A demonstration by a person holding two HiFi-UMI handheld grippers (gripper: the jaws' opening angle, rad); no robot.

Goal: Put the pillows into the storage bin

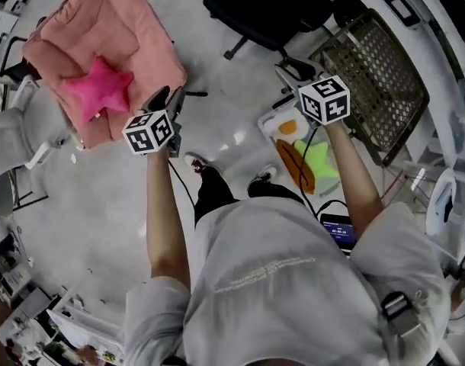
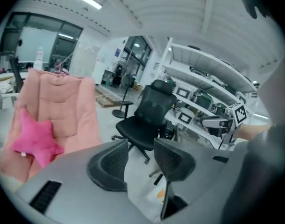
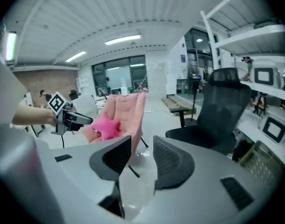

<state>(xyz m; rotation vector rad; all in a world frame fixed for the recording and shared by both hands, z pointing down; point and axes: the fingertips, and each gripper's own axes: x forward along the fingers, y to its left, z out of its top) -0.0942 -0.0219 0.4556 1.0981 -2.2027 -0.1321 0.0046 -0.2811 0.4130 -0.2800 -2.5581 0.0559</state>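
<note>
A pink star pillow lies on the seat of a pink padded chair at the upper left. A white storage bin stands on the floor by the person's feet. It holds a green star pillow and orange pillows. My left gripper hangs in the air just right of the pink chair, open and empty. My right gripper hovers above the bin, also open with nothing between its fingers. The pink star shows at the left of the left gripper view and again in the right gripper view.
A black office chair stands at the top centre. A brown wire basket sits at the right beside white shelving. A cable lies on the floor by the feet. Grey furniture edges the left side.
</note>
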